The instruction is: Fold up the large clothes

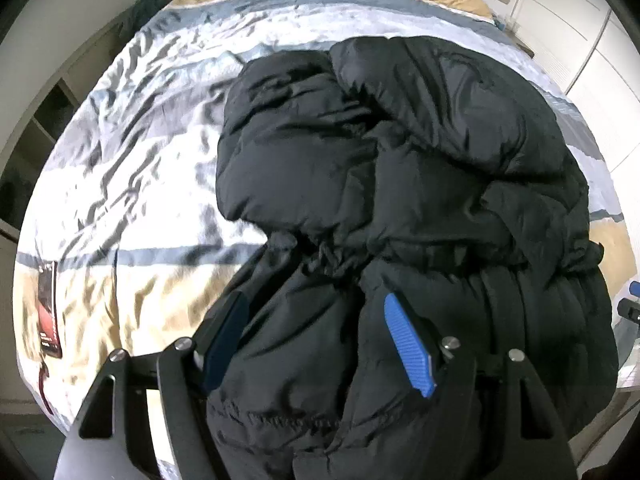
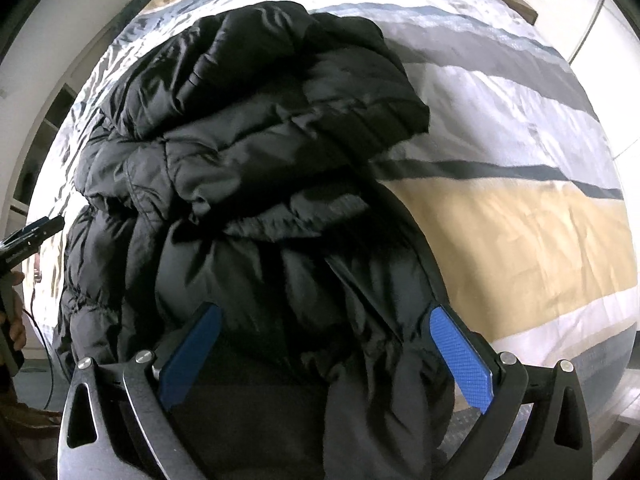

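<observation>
A black puffer jacket (image 1: 400,152) lies heaped on the striped bed cover (image 1: 140,160). My left gripper (image 1: 316,300) points down at the jacket's near end, and a thick bunch of the fabric fills the gap between its blue pads (image 1: 408,344), which are closed on it. In the right wrist view the jacket (image 2: 248,128) spreads to the upper left. My right gripper (image 2: 326,312) stands wide open above the jacket's near edge, with fabric under and between its pads (image 2: 460,356) but not pinched. The left gripper's fingers (image 2: 36,234) show at that view's left edge.
The bed cover (image 2: 520,220) has tan, white and grey-blue stripes. A dark red and black flat packet (image 1: 48,312) lies near the bed's left edge. An open shelf unit (image 1: 44,120) stands to the left and white cupboard doors (image 1: 580,40) to the right.
</observation>
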The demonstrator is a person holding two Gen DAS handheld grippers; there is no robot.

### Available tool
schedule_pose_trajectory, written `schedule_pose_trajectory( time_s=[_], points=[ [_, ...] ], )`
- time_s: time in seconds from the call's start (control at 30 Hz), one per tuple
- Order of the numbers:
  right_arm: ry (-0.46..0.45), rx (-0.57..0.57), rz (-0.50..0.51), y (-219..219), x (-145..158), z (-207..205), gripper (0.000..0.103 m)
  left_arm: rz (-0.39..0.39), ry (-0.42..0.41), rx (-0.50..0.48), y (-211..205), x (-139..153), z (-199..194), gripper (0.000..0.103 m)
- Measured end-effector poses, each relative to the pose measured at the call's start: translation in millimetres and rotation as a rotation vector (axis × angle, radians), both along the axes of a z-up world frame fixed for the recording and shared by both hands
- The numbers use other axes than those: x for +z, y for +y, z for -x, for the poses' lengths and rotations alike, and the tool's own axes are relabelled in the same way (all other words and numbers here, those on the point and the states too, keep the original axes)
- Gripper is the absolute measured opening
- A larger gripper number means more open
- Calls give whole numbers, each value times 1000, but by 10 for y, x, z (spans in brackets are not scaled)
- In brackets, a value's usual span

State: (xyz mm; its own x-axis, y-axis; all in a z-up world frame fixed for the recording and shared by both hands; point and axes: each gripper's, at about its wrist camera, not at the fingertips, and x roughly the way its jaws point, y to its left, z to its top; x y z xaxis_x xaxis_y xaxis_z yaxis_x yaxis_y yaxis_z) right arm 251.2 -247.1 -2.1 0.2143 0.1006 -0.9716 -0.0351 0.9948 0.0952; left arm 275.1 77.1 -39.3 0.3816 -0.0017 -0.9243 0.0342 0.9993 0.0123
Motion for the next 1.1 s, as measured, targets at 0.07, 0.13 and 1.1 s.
schedule_pose_trajectory(
  time_s=[0.07,0.13,1.1],
  points=[
    [6,3,-1,-43,-10,31,102,13,16,17,77,-41,47,70],
    [15,2,3,-102,-28,69,102,22,31,32,171,-84,111,70],
    [182,-95,-3,-602,-567,517,102,317,235,300,1699,-890,1252,70]
  ],
)
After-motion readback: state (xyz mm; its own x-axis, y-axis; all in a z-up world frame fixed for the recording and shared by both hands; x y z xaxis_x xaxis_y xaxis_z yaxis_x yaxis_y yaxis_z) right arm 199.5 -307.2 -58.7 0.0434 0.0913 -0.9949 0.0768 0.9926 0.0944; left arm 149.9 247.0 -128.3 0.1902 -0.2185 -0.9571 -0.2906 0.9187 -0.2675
